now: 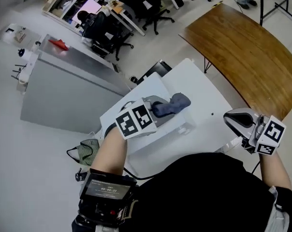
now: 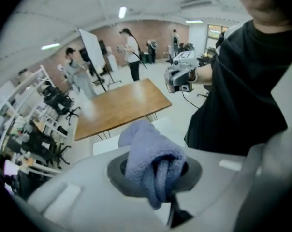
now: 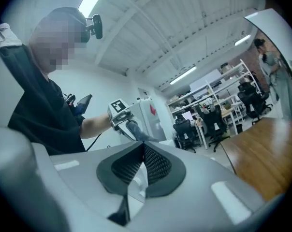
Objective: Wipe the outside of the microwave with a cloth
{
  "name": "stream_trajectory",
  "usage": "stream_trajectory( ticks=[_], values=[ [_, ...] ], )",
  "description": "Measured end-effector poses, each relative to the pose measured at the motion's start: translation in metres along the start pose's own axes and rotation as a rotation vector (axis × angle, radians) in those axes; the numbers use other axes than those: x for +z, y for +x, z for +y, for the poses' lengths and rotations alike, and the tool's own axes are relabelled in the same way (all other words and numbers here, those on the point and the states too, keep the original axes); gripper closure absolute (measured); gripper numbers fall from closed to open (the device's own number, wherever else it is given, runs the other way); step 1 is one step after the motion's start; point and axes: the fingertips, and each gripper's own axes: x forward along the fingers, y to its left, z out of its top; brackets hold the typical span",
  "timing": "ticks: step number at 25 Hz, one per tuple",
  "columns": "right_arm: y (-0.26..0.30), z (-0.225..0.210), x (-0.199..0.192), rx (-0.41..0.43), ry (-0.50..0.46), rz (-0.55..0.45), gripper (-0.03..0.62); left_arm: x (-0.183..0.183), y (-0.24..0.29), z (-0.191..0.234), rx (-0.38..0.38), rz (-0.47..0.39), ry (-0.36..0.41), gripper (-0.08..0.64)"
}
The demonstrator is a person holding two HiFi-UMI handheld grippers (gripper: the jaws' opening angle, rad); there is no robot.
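Note:
A white microwave stands on a white table below me. My left gripper is over the microwave's top and is shut on a bunched blue-grey cloth. In the left gripper view the cloth fills the space between the jaws and hangs folded over them. My right gripper is held off to the right, over the table's near right edge, away from the microwave. Its jaws meet at the tips with nothing between them. The right gripper view shows the left gripper and cloth in the distance.
A curved brown wooden table stands behind the white table to the right. A grey cabinet is at the left, with office chairs and desks beyond. A greenish bag lies on the floor. People stand far off.

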Motion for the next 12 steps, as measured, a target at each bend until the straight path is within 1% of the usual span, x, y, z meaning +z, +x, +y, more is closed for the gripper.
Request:
stream_trajectory(
  ticks=[3,5,7,9,12],
  values=[
    [0.032,0.073,0.001,0.042,-0.064,0.023,0.588,-0.053,-0.06,-0.06,0.115,-0.178,-0.126,0.506],
    [0.05,0.123,-0.007,0.066,-0.084,0.035,0.588,-0.09,-0.09,-0.1,0.186,-0.297,-0.216,0.506],
    [0.064,0.169,-0.018,0.08,-0.089,0.053,0.588,-0.118,-0.115,-0.141,0.249,-0.415,-0.299,0.506],
    [0.074,0.213,-0.032,0.08,-0.073,0.076,0.588,-0.144,-0.138,-0.185,0.294,-0.525,-0.362,0.506],
    [0.08,0.272,-0.048,0.089,-0.048,0.099,0.588,-0.176,-0.167,-0.244,0.338,-0.686,-0.464,0.506]
  ],
)
